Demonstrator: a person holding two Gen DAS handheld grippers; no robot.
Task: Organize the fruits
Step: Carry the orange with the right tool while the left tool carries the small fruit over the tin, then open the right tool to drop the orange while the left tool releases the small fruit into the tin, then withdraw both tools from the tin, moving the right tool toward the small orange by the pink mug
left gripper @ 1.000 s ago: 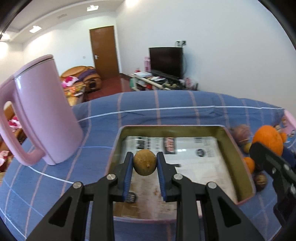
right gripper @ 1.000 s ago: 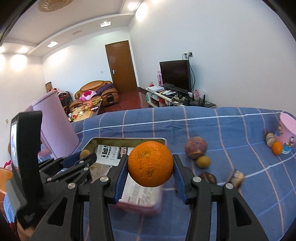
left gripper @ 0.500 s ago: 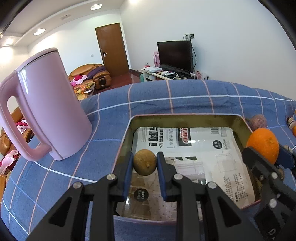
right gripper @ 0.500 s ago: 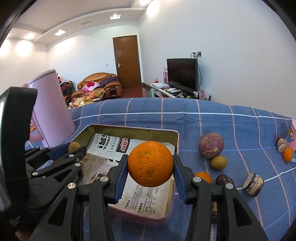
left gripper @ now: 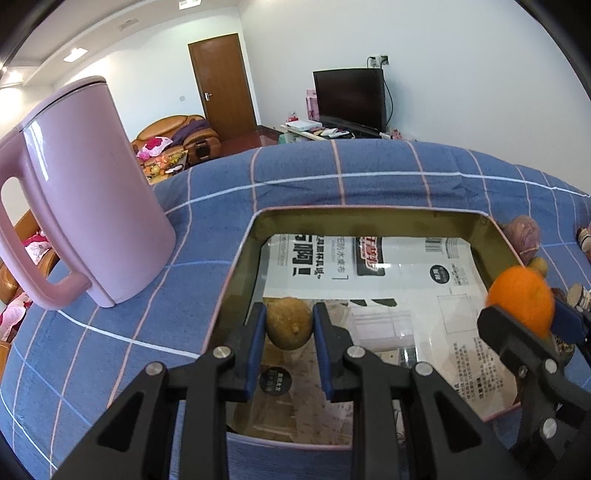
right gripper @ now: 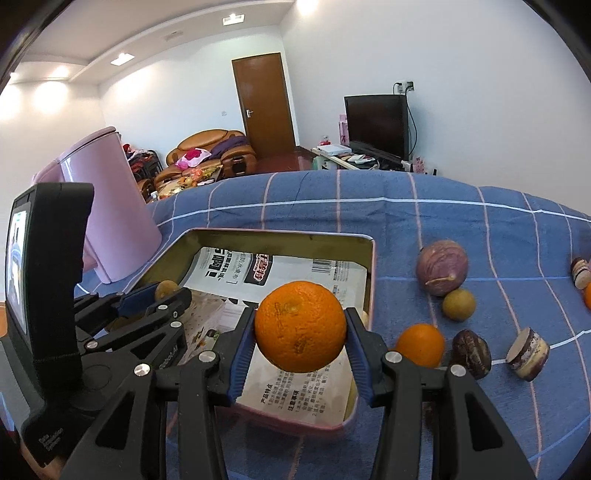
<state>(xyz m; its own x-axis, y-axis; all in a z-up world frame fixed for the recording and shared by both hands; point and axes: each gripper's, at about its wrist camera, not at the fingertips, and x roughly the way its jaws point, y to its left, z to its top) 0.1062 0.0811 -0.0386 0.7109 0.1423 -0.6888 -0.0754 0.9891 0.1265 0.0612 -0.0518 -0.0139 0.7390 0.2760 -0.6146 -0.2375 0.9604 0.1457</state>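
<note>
The printed sheet (left gripper: 402,295) lining the tin (left gripper: 369,218) carries Chinese characters and a barcode, too distorted to read; white lettering on the left gripper's body (right gripper: 50,439) is illegible

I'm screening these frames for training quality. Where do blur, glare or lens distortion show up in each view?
Left wrist view: the orange held in the right tool is motion-smeared at the edge; the tin rim bows from fisheye; the brown fruit is sharp. Right wrist view: the orange is crisp; ceiling lights blow out; dark vignette fills the corners.
</note>
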